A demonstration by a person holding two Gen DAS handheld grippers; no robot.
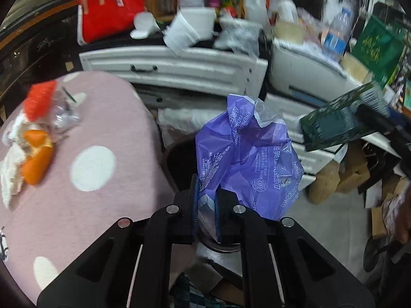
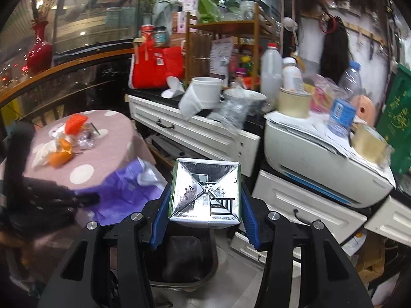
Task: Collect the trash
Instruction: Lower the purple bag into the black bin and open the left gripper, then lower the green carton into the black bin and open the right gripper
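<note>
Left wrist view: purple plastic wrapper (image 1: 246, 159) is pinched in the left gripper (image 1: 206, 205), beside the pink polka-dot table (image 1: 92, 192); peels and tissues (image 1: 28, 148) are left there. White drawers (image 1: 174, 64) are seen behind.

Right wrist view: carton (image 2: 205, 192) is clamped by the right gripper (image 2: 204, 210) above a dark bin (image 2: 182, 259); printer (image 2: 321, 159) is at right.

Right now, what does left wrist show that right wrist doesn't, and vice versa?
Only left wrist: the left claw pinching the purple plastic wrapper head-on, with its printed text, and the carton's dark green side.

Only right wrist: the right claw shut on the carton, silver folded end toward the camera, the dark trash bin directly below it, and the red vase.

Both: the pink polka-dot table carrying orange peel and tissues, the white drawer cabinet, the red bag.
</note>
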